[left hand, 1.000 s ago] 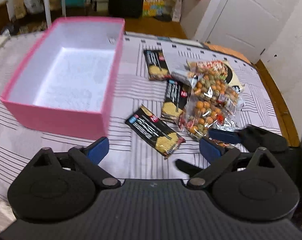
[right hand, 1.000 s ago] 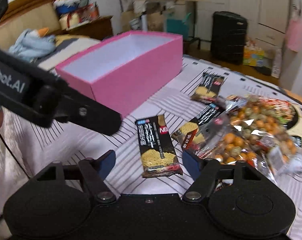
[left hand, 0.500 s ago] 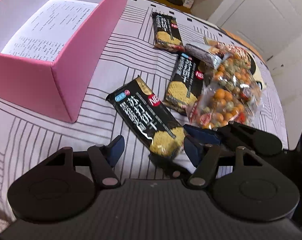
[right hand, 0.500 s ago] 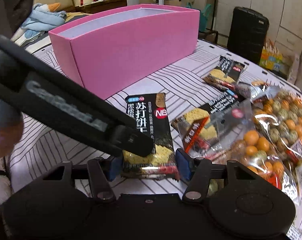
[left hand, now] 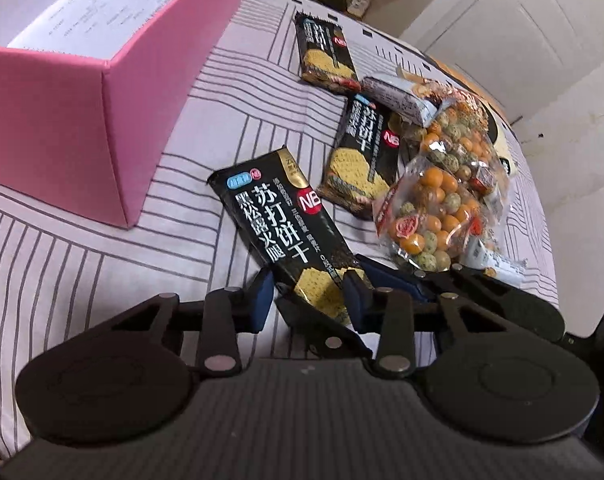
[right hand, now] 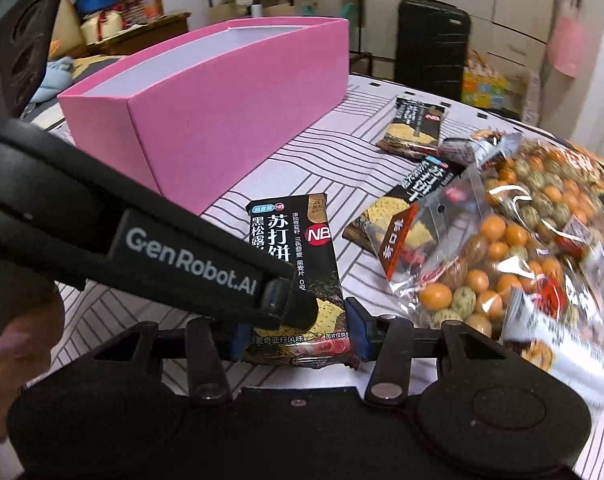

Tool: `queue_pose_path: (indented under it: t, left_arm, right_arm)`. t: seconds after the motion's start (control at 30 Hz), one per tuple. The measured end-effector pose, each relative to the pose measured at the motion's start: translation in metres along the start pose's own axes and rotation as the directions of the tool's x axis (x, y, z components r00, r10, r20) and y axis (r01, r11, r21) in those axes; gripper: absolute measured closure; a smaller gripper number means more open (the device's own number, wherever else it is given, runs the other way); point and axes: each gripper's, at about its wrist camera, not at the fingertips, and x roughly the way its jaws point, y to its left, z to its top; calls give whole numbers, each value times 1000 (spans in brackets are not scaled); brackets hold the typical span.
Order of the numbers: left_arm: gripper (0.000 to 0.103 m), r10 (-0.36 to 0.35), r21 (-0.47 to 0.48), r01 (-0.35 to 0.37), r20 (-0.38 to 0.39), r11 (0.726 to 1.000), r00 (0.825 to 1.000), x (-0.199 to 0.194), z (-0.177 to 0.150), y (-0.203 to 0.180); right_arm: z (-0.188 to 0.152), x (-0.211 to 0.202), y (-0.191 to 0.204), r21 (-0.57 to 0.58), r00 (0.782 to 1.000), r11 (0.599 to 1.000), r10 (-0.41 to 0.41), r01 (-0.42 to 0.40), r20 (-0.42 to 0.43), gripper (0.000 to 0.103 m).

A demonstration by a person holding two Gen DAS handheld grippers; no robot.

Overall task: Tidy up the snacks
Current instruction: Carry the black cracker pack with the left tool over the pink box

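A striped cloth (left hand: 102, 280) covers the surface, with a white door (left hand: 501, 20) behind it and a dark suitcase (right hand: 431, 40) in the right wrist view. An open pink box (left hand: 82, 112) stands at the left. Just beside it the nearest black cracker packet (left hand: 278, 224) lies flat at an angle. Its near end sits between the blue pads of the left gripper (left hand: 307, 296), whose jaws are closing with the pads at the packet's edges. The right gripper (right hand: 296, 338) has the same end between its jaws, also closing, the pads against the packet's two sides in its own view. The two grippers crowd the same end of the packet. Two more black cracker packets (left hand: 361, 160) lie farther off, next to clear bags of coated nuts (left hand: 437, 208).
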Motion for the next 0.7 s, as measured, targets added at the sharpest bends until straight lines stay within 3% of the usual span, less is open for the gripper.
queue_pose_path:
  t: [0.33,0.7]
  left_arm:
    - [66,-28,62,35,-108,997,994,-21,0,-8]
    - [66,-15,127,31,-122,991,992,-91,4,-18]
  right_arm:
    - [7,-32,22,61,999,998,-33,34,-17,50]
    - [40,-75,55,5,999,1000,-14,14,-32,50]
